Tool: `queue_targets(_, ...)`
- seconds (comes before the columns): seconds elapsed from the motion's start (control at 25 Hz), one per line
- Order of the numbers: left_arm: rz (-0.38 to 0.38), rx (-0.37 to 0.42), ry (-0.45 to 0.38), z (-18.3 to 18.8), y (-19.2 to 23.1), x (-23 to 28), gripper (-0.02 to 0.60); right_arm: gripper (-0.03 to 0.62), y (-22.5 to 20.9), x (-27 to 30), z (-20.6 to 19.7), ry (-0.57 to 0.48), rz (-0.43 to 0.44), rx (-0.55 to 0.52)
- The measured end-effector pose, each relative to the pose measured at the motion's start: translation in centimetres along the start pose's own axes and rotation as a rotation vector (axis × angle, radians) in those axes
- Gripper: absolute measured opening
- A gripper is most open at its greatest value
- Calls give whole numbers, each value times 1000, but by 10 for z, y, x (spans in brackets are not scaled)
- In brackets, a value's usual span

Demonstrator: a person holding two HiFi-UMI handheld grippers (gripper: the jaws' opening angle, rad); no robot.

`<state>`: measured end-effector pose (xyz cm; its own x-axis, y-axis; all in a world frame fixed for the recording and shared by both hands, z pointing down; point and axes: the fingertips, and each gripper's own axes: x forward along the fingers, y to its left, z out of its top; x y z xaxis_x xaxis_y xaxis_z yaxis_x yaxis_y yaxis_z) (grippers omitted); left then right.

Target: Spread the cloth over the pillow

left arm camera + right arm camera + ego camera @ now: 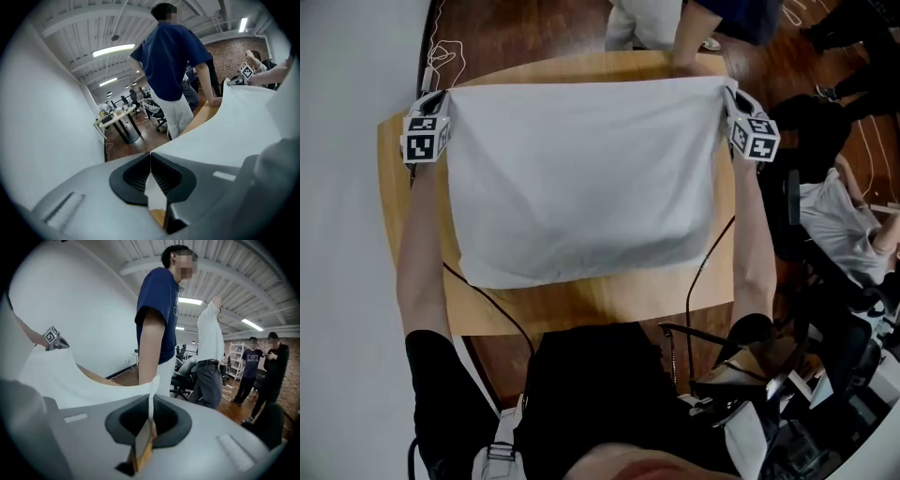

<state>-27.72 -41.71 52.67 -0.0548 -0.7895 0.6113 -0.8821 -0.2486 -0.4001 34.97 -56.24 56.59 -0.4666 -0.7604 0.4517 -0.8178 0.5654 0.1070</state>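
White cloth (581, 178), far corners pinched in the left gripper (445, 94) and right gripper (731, 94) jaws, stretched taut to spread flat.

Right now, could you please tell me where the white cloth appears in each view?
Head view: cloth fills the centre, over the table.
Left gripper view: cloth on the right, running from the jaws.
Right gripper view: cloth lower left, pinched in jaws.
Shared landmark: person in navy top.
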Motion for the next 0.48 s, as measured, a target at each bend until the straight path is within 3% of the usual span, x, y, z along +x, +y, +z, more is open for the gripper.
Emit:
queue_targets(0.12,-16,6,53,-25,-3,19,25,8,8,27,-38,85,27,5)
queue_targets(0.24,-67,-98,65,-48,-2,31,137,9,8,31,-72,165,60,36)
queue_targets(0.28,-70,-156,58,-57,3,28,178,11,8,31,-81,185,75,53)
queue_targets(0.36,-69,-333,62,-91,16,3,196,40,11,32,-94,226,106,84)
queue_targets(0.48,-184,-607,44,-143,14,-38,195,196,5,9,-112,275,105,183)
